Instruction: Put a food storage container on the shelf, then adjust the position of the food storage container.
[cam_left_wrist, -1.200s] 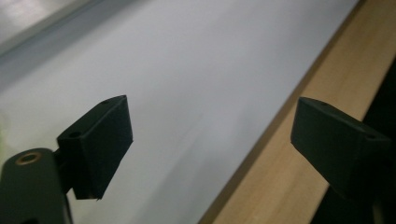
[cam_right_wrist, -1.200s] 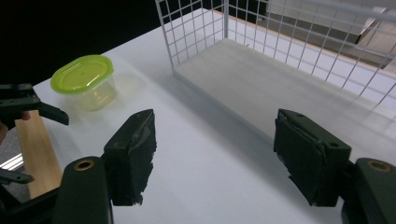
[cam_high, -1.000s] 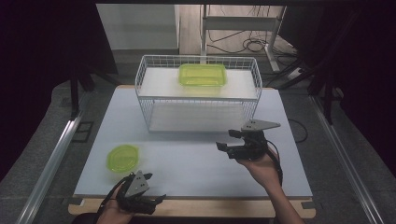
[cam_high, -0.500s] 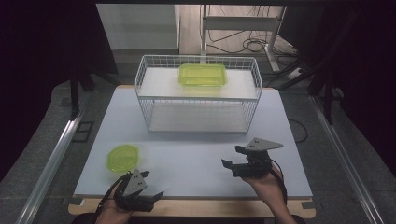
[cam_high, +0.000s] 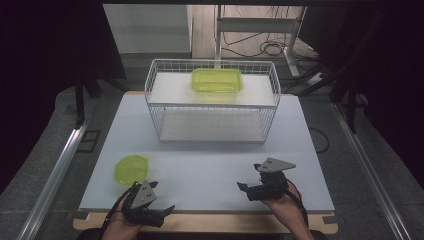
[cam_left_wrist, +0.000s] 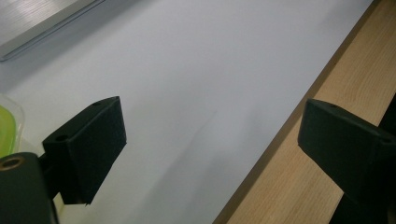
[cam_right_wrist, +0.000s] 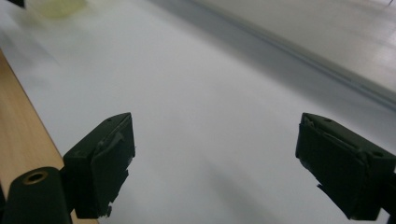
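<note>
Dark floor and hanging cables frame my white table (cam_high: 210, 170), its wooden front edge showing below. Near the front-left corner lies a yellow-green lid (cam_high: 131, 168) — flat on the surface, just beyond my left gripper (cam_high: 161, 214), which hovers at the front edge with its jaws spread wide and nothing between them. At the back edge stands a white wire basket (cam_high: 212, 102); a yellow-green container (cam_high: 217, 80) rests on its upper shelf, well apart from both hands. Toward the front-right corner I hold the right gripper (cam_high: 243, 190) low over bare surface — its jaws have just been opening, wide now, with nothing between them.
</note>
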